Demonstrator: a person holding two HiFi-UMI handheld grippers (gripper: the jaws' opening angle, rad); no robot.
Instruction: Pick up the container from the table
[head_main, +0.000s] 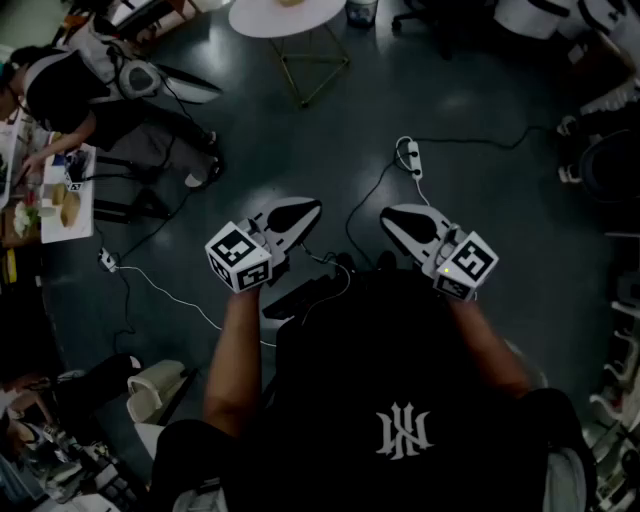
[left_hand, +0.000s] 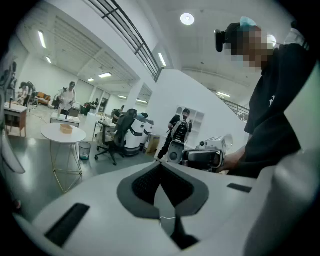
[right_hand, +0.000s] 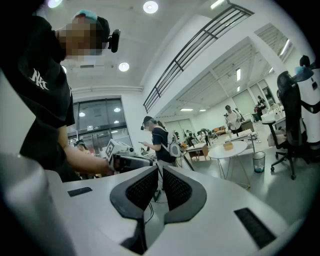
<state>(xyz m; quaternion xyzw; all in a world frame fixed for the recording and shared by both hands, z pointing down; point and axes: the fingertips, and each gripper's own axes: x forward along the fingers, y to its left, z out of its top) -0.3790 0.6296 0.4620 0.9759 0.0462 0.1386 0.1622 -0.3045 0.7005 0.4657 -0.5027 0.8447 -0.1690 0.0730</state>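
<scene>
Left tongs (head_main: 308, 207) and right tongs (head_main: 392, 214) both clenched on nothing, held side by side over the floor (head_main: 330, 150). Reads as a carry posture, no reach begun. Container, probably the tan box (left_hand: 66, 128), sits mid-desk (left_hand: 50, 135), well apart ahead.

Round table (head_main: 262, 20) cut by top edge; box (left_hand: 66, 129) atop too small.

No word or number can be read. A white emblem (head_main: 404, 432) of crossed strokes is printed on the black shirt (head_main: 340, 370); its letters cannot be told. Black-and-white square patterns, not writing, are carried on the cube (head_main: 238, 258) of the left gripper (head_main: 312, 207) and on that of the right gripper (head_main: 388, 213)
</scene>
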